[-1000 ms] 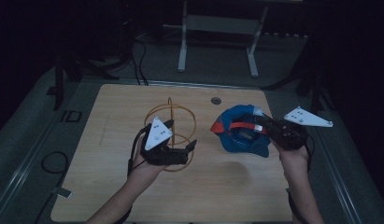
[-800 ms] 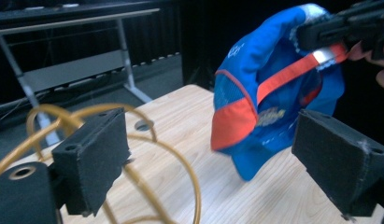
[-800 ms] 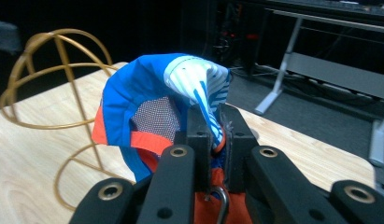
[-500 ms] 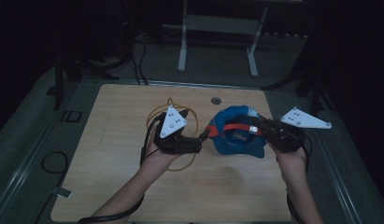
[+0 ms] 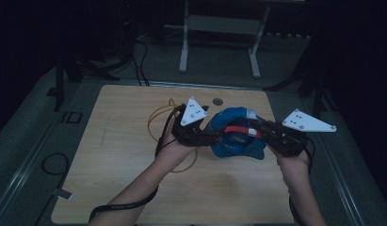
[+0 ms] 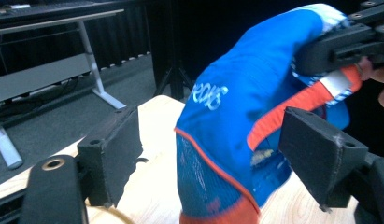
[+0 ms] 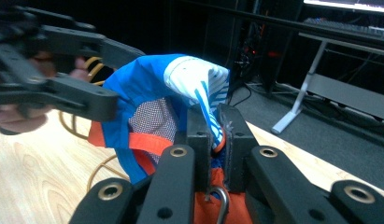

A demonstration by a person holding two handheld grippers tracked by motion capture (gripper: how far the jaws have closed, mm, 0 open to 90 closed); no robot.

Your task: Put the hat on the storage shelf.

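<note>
A blue garment [image 5: 238, 139] with orange trim and a white patterned part hangs bunched just above the table's right middle. My right gripper [image 5: 255, 130] is shut on its white and orange edge, the jaws [image 7: 216, 135] pinching the cloth tight. My left gripper [image 5: 215, 137] has come up to the garment's left side. In the left gripper view the blue cloth [image 6: 236, 116] hangs between its two pads [image 6: 117, 147], with a gap at the left pad. Its jaws have just been closing around the cloth and do not press on it.
An orange cable loop [image 5: 156, 120] lies on the wooden table [image 5: 116, 179] behind and under my left hand. A round hole [image 5: 217, 101] sits near the table's far edge. A grey desk frame [image 5: 219, 28] stands on the floor beyond.
My left gripper has moved right and up to the garment, and its jaws now stand around the cloth. The right gripper holds the garment slightly farther left.
</note>
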